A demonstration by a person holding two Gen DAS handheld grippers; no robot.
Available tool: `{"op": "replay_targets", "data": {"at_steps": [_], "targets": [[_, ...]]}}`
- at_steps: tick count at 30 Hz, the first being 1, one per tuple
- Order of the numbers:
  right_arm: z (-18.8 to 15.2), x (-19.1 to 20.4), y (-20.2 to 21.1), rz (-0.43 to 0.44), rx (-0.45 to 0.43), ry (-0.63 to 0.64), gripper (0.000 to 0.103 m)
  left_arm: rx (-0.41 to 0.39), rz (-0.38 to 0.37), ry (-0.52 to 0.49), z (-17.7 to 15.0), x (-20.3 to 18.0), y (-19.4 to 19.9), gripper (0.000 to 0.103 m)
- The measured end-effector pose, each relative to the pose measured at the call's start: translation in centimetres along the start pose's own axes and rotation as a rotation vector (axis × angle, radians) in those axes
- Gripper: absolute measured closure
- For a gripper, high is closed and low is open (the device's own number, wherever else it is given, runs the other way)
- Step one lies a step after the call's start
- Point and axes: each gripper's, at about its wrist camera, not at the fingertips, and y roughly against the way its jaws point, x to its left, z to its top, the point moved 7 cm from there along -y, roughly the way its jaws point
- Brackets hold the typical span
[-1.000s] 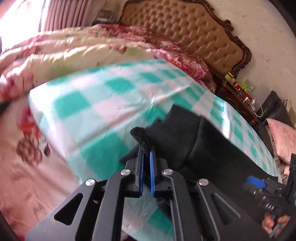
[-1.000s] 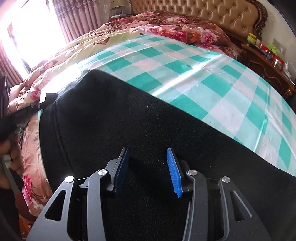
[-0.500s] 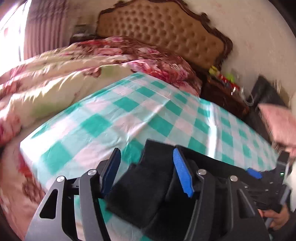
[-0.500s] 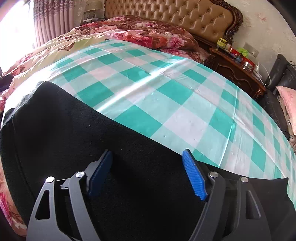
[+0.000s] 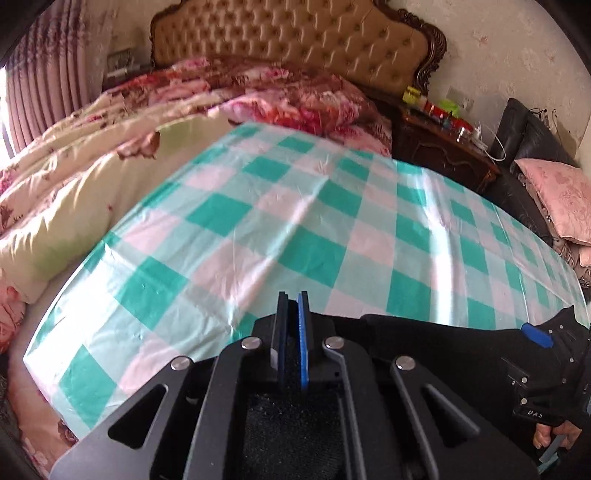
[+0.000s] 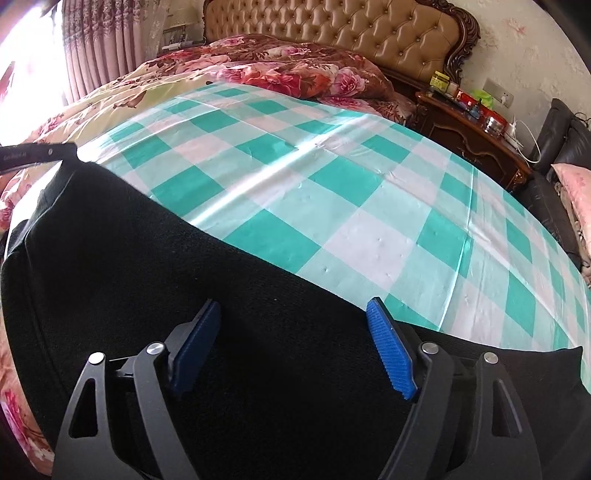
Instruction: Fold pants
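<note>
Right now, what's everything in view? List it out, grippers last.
pants: 1, black, flat on the near part of the bed
checked sheet: 1, green and white, spread over the bed
quilt: 1, floral cream and pink, left and head of the bed
headboard: 1, tan, tufted, far end
nightstand: 1, dark wood, cluttered, right of the bed
sofa: 1, black, far right
cushion: 1, pink, on the sofa
curtains: pink, far left
left gripper: black, blue pads, shut, over the pants' edge
right gripper: black, blue pads, open over the pants
</note>
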Motion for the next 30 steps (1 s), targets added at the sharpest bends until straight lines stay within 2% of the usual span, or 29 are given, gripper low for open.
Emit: {"op": "replay_targets", "data": {"at_steps": [4, 6, 7, 8, 9, 13, 15, 17, 19, 20, 21, 22, 24, 25, 26, 27, 29, 30], "targets": [[0.0, -0.2, 0.1, -0.003, 0.0, 0.001, 0.029, 0.016, 0.048, 0.02, -0.7, 0.8, -1.5, 0.097], [0.0, -0.3, 0.1, -0.005, 0.0, 0.0, 0.029, -0.025, 0.154, 0.067, -1.1, 2.1, -0.5, 0.092], [0.0, -0.3, 0.1, -0.005, 0.001, 0.0, 0.029, -0.056, 0.137, 0.102, -1.2, 2.3, 0.6, 0.077], [0.0, -0.3, 0.1, -0.007, 0.001, 0.001, 0.029, -0.089, 0.102, 0.139, -1.4, 2.2, 2.0, 0.072], [0.0, -0.3, 0.1, -0.011, 0.001, 0.003, 0.029, -0.115, 0.078, 0.16, -1.7, 2.1, 3.3, 0.071], [0.0, -0.3, 0.0, -0.018, 0.002, 0.005, 0.028, -0.212, -0.011, 0.178, -4.4, -0.1, 9.1, 0.073], [0.0, -0.3, 0.0, -0.018, 0.002, 0.006, 0.028, -0.215, -0.077, 0.107, -6.3, -2.5, 10.4, 0.073], [0.0, -0.3, 0.1, -0.019, 0.002, 0.007, 0.028, -0.172, -0.05, -0.008, -8.8, -4.4, 9.9, 0.073], [0.0, -0.3, 0.0, -0.021, 0.002, 0.007, 0.028, -0.109, 0.016, -0.049, -10.6, -4.3, 8.0, 0.074], [0.0, -0.3, 0.0, -0.023, 0.002, 0.008, 0.027, -0.082, 0.054, -0.058, -11.2, -3.8, 7.0, 0.079], [0.0, -0.4, 0.0, -0.024, 0.002, 0.009, 0.027, -0.074, 0.109, -0.075, -11.7, -3.0, 6.4, 0.096], [0.0, -0.4, 0.0, -0.024, 0.002, 0.008, 0.027, -0.083, 0.13, -0.071, -11.8, -2.4, 6.5, 0.101], [0.0, -0.4, 0.0, -0.026, 0.004, 0.007, 0.026, -0.081, 0.099, -0.004, -11.6, -1.5, 7.1, 0.101], [0.0, -0.4, 0.0, -0.028, 0.004, 0.007, 0.025, -0.089, 0.109, 0.016, -11.4, -1.3, 7.5, 0.1], [0.0, -0.4, 0.0, -0.03, 0.004, 0.008, 0.025, -0.113, 0.161, 0.025, -11.0, -0.9, 8.3, 0.097], [0.0, -0.4, -0.1, -0.031, 0.004, 0.007, 0.025, -0.128, 0.156, 0.032, -10.9, -1.0, 8.8, 0.091], [0.0, -0.4, -0.1, -0.032, 0.004, 0.008, 0.024, -0.133, 0.042, 0.067, -10.8, -1.9, 9.3, 0.089], [0.0, -0.4, -0.1, -0.034, 0.004, 0.008, 0.024, -0.13, 0.004, 0.054, -10.9, -2.8, 9.2, 0.089]]}}
